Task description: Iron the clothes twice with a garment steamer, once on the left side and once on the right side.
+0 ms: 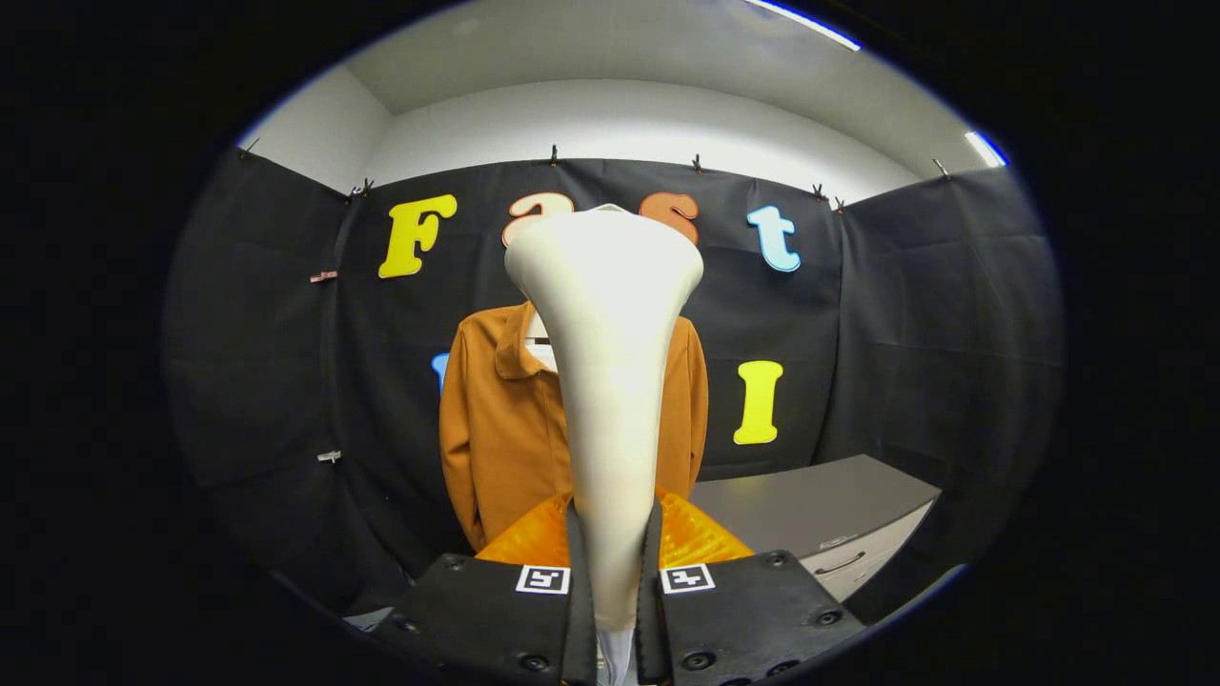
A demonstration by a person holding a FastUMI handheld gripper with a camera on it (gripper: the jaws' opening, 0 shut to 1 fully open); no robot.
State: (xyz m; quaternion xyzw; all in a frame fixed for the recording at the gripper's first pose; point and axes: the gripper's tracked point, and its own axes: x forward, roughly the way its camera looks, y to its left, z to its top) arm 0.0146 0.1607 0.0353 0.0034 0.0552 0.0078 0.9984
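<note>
Against the booth's black cloth wall hangs a brown jacket, while the gripper pinches an upright white garment steamer by its handle (head raised, apparently poised to steam), short of the fabric.

A grey table is seen low down, past the gripper and off to the right of it. Its top is flat and smooth. A drawer with a dark handle is seen on its front. The table is set close to the black cloth wall, just beside the hanging brown jacket.
</note>
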